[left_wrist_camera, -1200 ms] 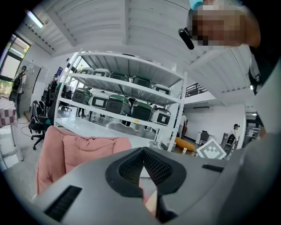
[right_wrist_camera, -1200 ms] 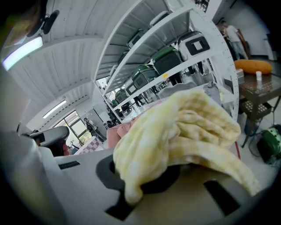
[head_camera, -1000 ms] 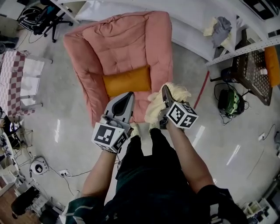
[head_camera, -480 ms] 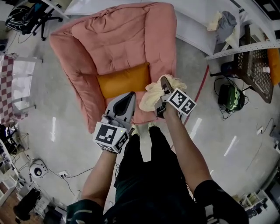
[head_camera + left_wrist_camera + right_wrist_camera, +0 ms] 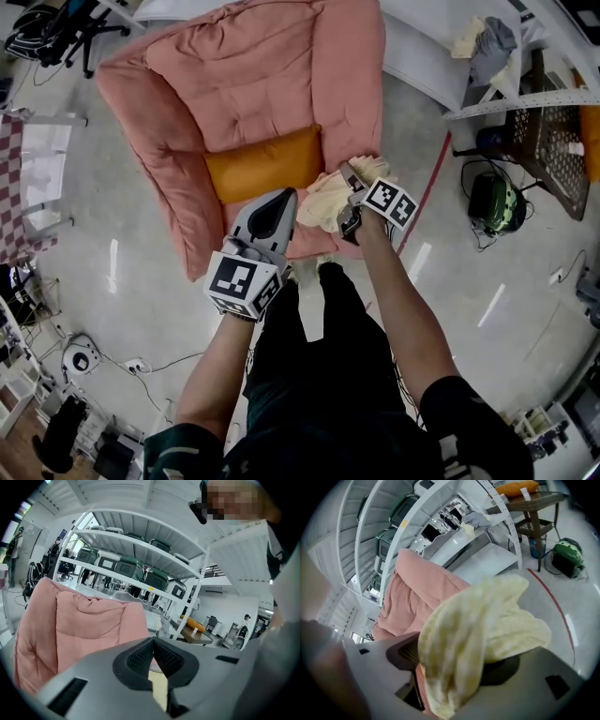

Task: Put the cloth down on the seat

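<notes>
the right gripper [image 5: 351, 187] has just been opening its jaws, so the pale yellow cloth [image 5: 323, 199] lies loose between them at the front edge of the pink armchair [image 5: 253, 84] seat, beside the orange cushion [image 5: 262, 164], likely mid-release, while the left gripper [image 5: 281, 199] is closed and empty.

Orange cushion [image 5: 264, 161], green-and-black device [image 5: 489, 202] beside brown wicker table [image 5: 539, 141], red floor line [image 5: 427, 192], checkered fabric [image 5: 9, 187]

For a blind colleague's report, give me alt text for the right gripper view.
A pale yellow cloth lies in the right gripper, between jaws that have just been opening; a pink padded seat and white shelving stand beyond.
</notes>
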Tool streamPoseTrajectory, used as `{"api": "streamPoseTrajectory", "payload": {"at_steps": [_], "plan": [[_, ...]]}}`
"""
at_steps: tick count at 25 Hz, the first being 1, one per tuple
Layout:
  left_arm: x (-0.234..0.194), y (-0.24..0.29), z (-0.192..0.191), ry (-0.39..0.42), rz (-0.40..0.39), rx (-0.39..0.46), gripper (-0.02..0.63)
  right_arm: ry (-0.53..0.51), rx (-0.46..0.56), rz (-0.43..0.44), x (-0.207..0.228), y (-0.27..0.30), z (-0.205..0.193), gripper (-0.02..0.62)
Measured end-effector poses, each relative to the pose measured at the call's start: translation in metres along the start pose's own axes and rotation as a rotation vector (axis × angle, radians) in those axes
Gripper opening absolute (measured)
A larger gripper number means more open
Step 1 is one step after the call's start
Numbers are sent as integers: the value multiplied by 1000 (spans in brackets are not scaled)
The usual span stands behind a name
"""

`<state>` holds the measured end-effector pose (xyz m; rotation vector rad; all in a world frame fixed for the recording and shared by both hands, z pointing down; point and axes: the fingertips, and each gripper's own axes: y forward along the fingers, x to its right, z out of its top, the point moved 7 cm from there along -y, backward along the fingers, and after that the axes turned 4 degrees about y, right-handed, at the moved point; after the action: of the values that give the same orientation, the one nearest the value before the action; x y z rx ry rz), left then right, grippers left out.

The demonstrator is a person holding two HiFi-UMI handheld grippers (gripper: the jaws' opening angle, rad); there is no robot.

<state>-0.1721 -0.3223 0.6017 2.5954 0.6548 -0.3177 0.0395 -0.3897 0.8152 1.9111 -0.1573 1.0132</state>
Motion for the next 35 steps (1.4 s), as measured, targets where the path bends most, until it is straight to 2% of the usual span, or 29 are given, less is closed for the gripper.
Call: {"api": "streamPoseTrajectory", "payload": {"at_steps": [5, 9, 13, 17, 19, 23, 26, 29, 35], "plan": [[9, 3, -4, -9, -12, -10, 6, -42, -24, -22, 2, -24, -7, 339], [17, 3, -5, -17, -27, -30, 6, 10, -66, -11, 5, -45, -20, 340], [22, -1, -12, -58, -27, -58, 6, 40, -88, -13, 6, -69, -27, 339], [25, -9, -16, -78, -20, -81, 6, 37, -105, -21, 6, -94, -32, 337], [28, -13, -16, -80, -23, -91, 6, 26, -108, -14, 5, -108, -33, 297], [31, -23, -13, -81, -24, -95, 6, -3, -98, -2, 1, -134, -38, 137], [34, -32, -9, -77, -26, -91, 6, -32, -76, 27, -8, -150, -41, 45], [38, -39, -6, -71, -30, -85, 6, -108, -54, 77, -26, -165, -40, 20], [42, -59, 13, -61, -34, -59, 6, -344, 11, 173, -83, -192, -32, 14]]}}
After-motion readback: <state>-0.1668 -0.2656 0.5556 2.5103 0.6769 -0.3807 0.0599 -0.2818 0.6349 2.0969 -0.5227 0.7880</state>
